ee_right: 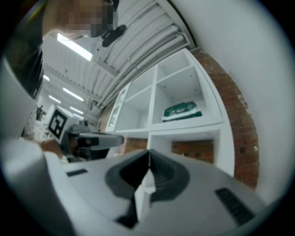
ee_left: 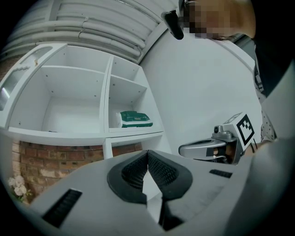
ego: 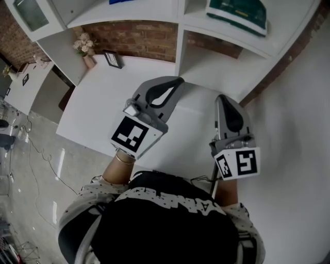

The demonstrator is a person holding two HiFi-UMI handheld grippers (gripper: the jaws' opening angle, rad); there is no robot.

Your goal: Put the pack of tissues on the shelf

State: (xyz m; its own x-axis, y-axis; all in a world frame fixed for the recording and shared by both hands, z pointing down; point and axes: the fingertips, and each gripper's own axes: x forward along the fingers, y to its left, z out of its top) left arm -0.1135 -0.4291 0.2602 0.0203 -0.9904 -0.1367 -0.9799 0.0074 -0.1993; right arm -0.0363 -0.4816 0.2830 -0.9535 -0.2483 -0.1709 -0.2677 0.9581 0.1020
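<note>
One white table (ego: 98, 103), brick wall (ego: 147, 40), white shelf (ego: 129, 14)

I count two grippers: my left gripper (ego: 180, 81) and my right gripper (ego: 222, 98), each carrying one marker cube. There is one green pack of tissues (ego: 237, 14), lying in the one white shelf unit (ego: 180, 32). Near the far left corner of the single tabletop (ego: 98, 111) stand one small picture frame (ego: 113, 59) and one bunch of pale flowers (ego: 83, 46).
</note>
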